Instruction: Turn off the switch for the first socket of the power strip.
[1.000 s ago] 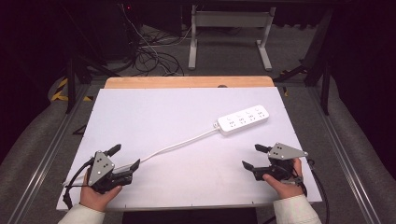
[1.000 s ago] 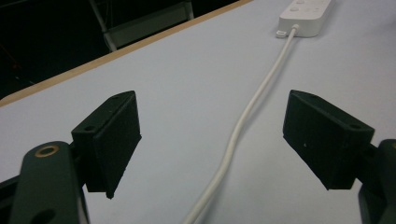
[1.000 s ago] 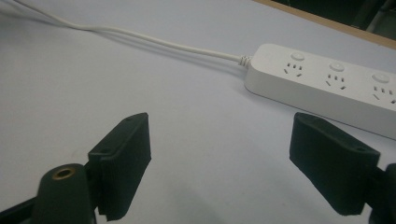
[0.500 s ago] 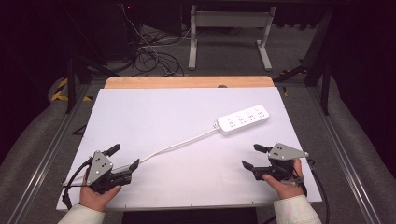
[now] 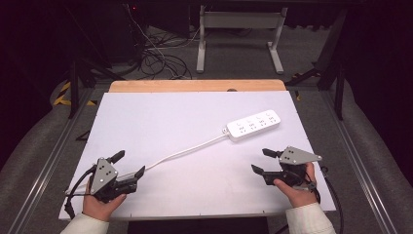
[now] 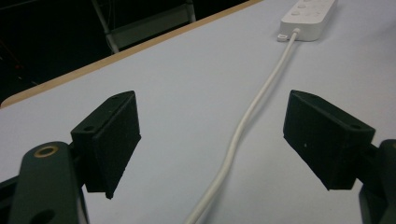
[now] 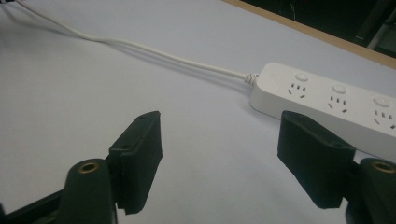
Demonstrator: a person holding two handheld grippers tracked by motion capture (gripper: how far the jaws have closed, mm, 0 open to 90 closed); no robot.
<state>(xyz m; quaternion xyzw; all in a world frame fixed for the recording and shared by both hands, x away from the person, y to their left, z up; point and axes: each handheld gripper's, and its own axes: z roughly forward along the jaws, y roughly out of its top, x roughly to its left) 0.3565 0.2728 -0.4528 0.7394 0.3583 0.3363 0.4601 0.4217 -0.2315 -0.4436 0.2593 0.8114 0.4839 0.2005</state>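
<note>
A white power strip [image 5: 253,125] lies flat at the right rear of the white table top [image 5: 160,117]. Its white cable [image 5: 190,148] runs down and left toward my left gripper [image 5: 130,163], which stands open at the front left. In the left gripper view the cable [image 6: 261,98] passes between the open left gripper [image 6: 215,140] jaws, untouched, and leads to the strip [image 6: 308,14]. My right gripper [image 5: 259,160] is open at the front right. Its jaws have just been closing a little with nothing between them. The right gripper [image 7: 224,158] points at the strip [image 7: 327,100] just beyond it.
A wooden strip [image 5: 195,86] edges the table's far side. Behind it on the dark floor lie tangled cables [image 5: 156,58] and a grey metal stand [image 5: 238,29]. Metal rails [image 5: 53,151] run along both sides of the table.
The right gripper's jaws stand slightly narrower than before and the hand has shifted a touch. The left gripper, the strip and the cable have not moved.
</note>
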